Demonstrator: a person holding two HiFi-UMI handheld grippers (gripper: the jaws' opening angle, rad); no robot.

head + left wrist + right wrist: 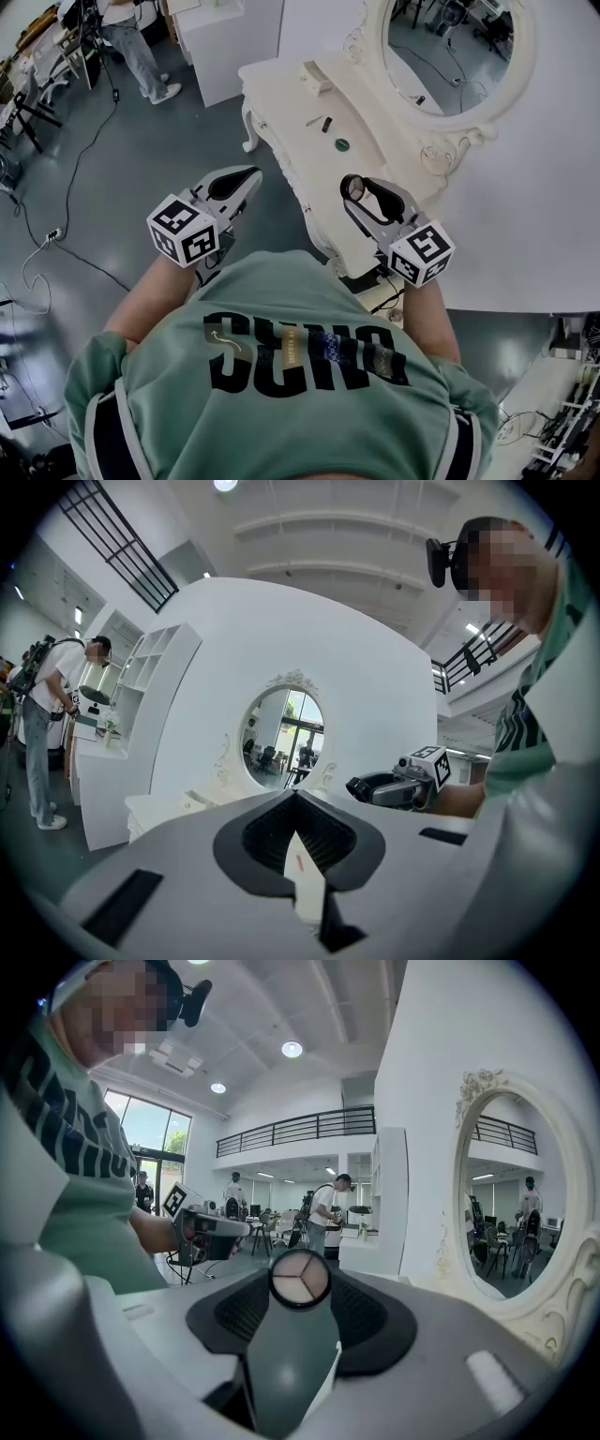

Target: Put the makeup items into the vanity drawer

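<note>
The round compact (299,1279), with three pale shades inside, sits upright between the tips of the right gripper (361,197), whose jaws are closed on its edge. It hangs in the air over the front edge of the vanity table (291,103), not yet near any drawer. The left gripper (296,808) has its jaws brought together and I see nothing held in them; it hovers beside the table, over the floor.

I see no open drawer in any view, so I judge the drawer must be pulled out first. The free left gripper is good for this, while I keep the right one steady, because the grip on the compact is only at the rim and it may slip if I tilt it.

On the tabletop a green round item (342,144), a small dark item (326,124), a thin stick (314,121) and a small box (317,77) wait below the oval mirror (450,56). Nothing blocks the way; another person (136,47) stands well apart
</note>
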